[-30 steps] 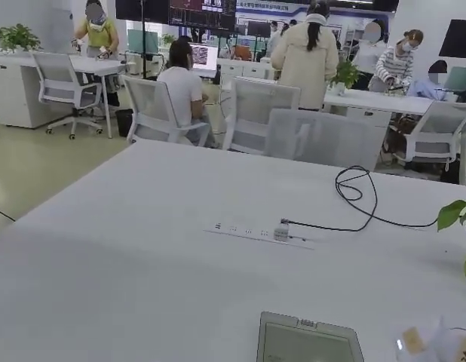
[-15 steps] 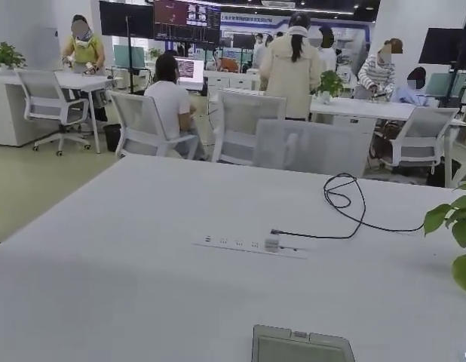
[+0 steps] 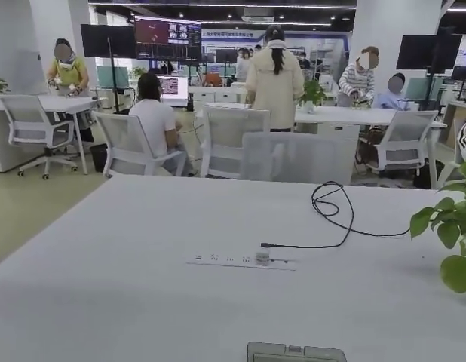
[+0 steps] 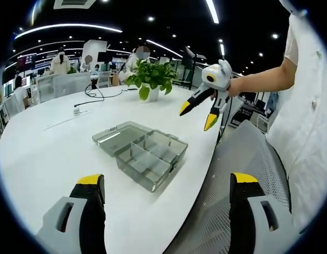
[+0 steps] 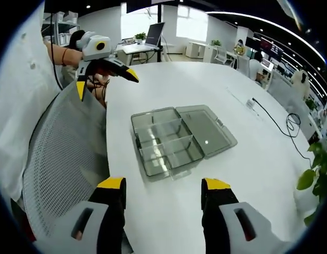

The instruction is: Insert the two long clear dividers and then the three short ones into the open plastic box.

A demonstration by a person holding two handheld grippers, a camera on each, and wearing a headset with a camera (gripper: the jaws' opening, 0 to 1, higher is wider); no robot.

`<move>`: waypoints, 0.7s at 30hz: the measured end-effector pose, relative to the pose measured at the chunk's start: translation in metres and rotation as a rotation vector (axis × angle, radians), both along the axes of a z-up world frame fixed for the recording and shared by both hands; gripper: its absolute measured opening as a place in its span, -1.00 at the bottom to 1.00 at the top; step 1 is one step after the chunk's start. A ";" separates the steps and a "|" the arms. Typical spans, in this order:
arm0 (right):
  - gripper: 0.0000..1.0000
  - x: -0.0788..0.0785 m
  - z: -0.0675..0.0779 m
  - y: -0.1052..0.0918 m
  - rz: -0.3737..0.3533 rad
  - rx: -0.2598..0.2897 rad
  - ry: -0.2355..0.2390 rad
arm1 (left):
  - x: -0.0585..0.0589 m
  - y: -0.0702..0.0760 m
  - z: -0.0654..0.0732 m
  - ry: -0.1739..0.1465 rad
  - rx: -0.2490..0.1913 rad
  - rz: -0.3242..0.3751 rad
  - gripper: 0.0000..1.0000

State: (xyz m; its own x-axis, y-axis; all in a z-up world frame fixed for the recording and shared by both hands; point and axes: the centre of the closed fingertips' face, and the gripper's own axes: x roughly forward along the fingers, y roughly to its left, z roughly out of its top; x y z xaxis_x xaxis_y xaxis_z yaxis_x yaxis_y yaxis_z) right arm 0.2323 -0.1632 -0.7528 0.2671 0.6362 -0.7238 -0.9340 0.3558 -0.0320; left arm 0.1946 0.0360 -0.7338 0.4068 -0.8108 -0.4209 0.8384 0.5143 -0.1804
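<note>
A wide white table [image 3: 142, 294] runs away from the camera, with a flat power strip [image 3: 233, 259] lying near its middle and a black cable [image 3: 331, 215] plugged into it that loops off toward the right. Green plant leaves [image 3: 448, 234] hang in at the right edge, and the far edge of the plastic box [image 3: 295, 353] shows at the bottom. Behind the table stand white mesh chairs [image 3: 135, 147], a seated person [image 3: 156, 121], a standing person [image 3: 276, 79] in a cream coat and a wall screen [image 3: 167, 39]

The head view looks level across the table [image 3: 127, 302], box [image 3: 296, 353] at 6 o'clock. Both gripper views face that box from opposite sides.
</note>
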 end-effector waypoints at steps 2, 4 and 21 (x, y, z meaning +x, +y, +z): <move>0.24 -0.004 -0.003 -0.003 -0.015 0.017 0.002 | 0.001 0.000 0.002 0.005 -0.020 0.012 1.00; 0.32 -0.009 -0.006 -0.006 -0.028 0.035 0.006 | 0.002 0.001 0.000 0.005 -0.020 0.019 1.00; 0.59 -0.020 -0.022 -0.020 -0.177 0.155 0.017 | 0.001 0.002 -0.014 0.025 -0.022 0.049 1.00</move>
State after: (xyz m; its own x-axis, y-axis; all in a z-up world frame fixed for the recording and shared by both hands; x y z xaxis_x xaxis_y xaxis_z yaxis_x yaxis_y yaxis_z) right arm 0.2120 -0.1833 -0.7744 0.3730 0.6844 -0.6264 -0.8563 0.5139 0.0516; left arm 0.1955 0.0383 -0.7477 0.4361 -0.7990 -0.4140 0.8071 0.5508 -0.2128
